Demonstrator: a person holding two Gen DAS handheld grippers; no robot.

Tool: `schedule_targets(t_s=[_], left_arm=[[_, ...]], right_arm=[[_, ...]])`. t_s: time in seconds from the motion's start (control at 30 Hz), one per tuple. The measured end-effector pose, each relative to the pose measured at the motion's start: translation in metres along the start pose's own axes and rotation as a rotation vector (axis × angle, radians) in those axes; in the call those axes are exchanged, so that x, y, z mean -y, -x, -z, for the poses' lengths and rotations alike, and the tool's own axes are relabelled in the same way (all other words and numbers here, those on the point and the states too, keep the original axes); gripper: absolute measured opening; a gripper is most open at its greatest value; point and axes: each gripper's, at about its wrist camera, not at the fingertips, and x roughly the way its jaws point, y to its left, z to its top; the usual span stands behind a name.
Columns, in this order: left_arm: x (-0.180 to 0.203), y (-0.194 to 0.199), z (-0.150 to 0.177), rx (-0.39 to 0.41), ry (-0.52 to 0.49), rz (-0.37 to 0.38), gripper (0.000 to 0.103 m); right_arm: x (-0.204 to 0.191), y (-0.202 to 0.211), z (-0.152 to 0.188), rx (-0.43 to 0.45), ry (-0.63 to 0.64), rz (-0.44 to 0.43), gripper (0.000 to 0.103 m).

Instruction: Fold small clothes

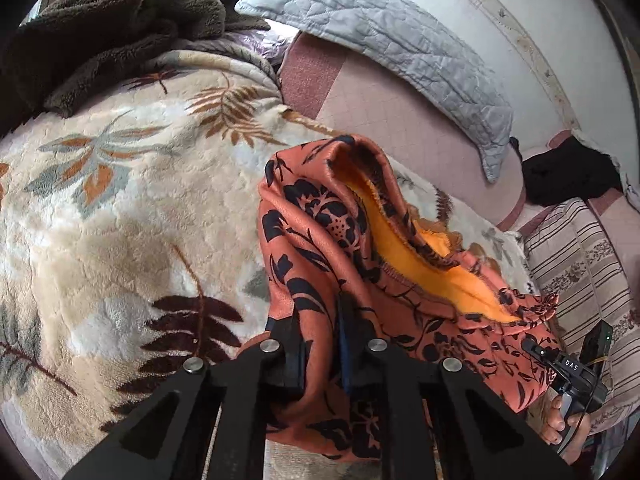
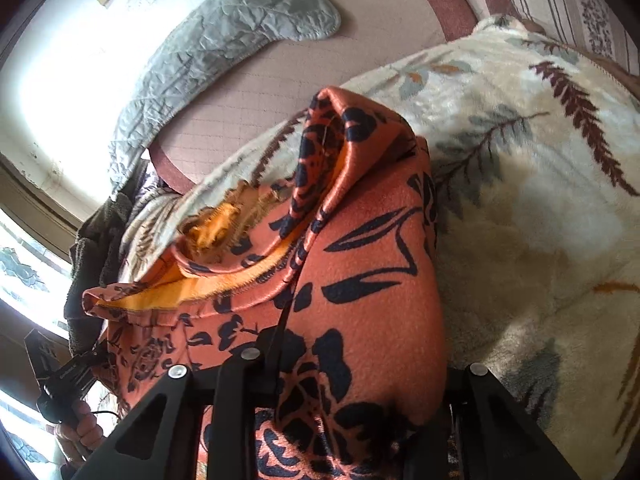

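Left-wrist view, left to right: a dark brown fleece throw [image 1: 108,20] is heaped at the upper left on a cream plush blanket [image 1: 120,208] printed with leaves. At centre, an orange garment [image 1: 320,240] with a black floral print and a bright orange fleece lining is held raised above the blanket. The left gripper [image 1: 320,320] is seen with its fingers [image 1: 286,344] closed together on a fold of the garment. A grey quilted pillow [image 1: 400,40] lies behind on a pink quilted bed sheet [image 1: 400,120]. Shown only in this view are a black cloth [image 1: 568,176] and a striped pillow [image 1: 576,248] at the right, and the right hand [image 1: 560,420] gripping its tool handle.

Right-wrist view, left to right: the left hand [image 2: 78,428] on its handle is shown only here, before a bright window [image 2: 24,276]. The garment is draped over the right gripper [image 2: 344,360]; only one finger [image 2: 266,356] is visible, pressed against the cloth, so whether the fingers are closed cannot be told.
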Motion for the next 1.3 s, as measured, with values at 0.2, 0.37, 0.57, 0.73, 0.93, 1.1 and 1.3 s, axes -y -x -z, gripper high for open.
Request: schedule_targets(t_s=[0.2, 0.37, 0.57, 0.73, 0.93, 1.1, 1.3], left_arm=[[0.001, 0.045, -0.003, 0.049, 0.08, 0.116, 0.01], [-0.01, 0.08, 0.026, 0.012, 0.154, 0.116, 0.007], [-0.038, 0.081, 0.07, -0.093, 0.186, -0.028, 0.007], [-0.042, 0.113, 0.075, 0.011, 0.176, -0.086, 0.007], [-0.002, 0.141, 0.092, 0.083, 0.043, -0.043, 0.014], [0.039, 0.113, 0.109, 0.078, -0.119, -0.085, 0.034], [0.044, 0.051, 0.133, -0.094, -0.249, -0.29, 0.07]], right_arm=[[-0.013, 0.044, -0.003, 0.082, -0.023, -0.098, 0.028], [0.009, 0.069, 0.021, 0.038, -0.141, -0.149, 0.028], [0.043, 0.081, 0.067, -0.079, -0.224, -0.047, 0.033], [0.069, 0.083, 0.072, -0.129, -0.363, -0.04, 0.039], [0.052, 0.146, 0.085, 0.113, -0.259, -0.018, 0.057], [0.009, 0.15, 0.1, 0.101, -0.081, -0.087, 0.04], [-0.009, 0.156, 0.113, 0.24, 0.008, 0.192, 0.039]])
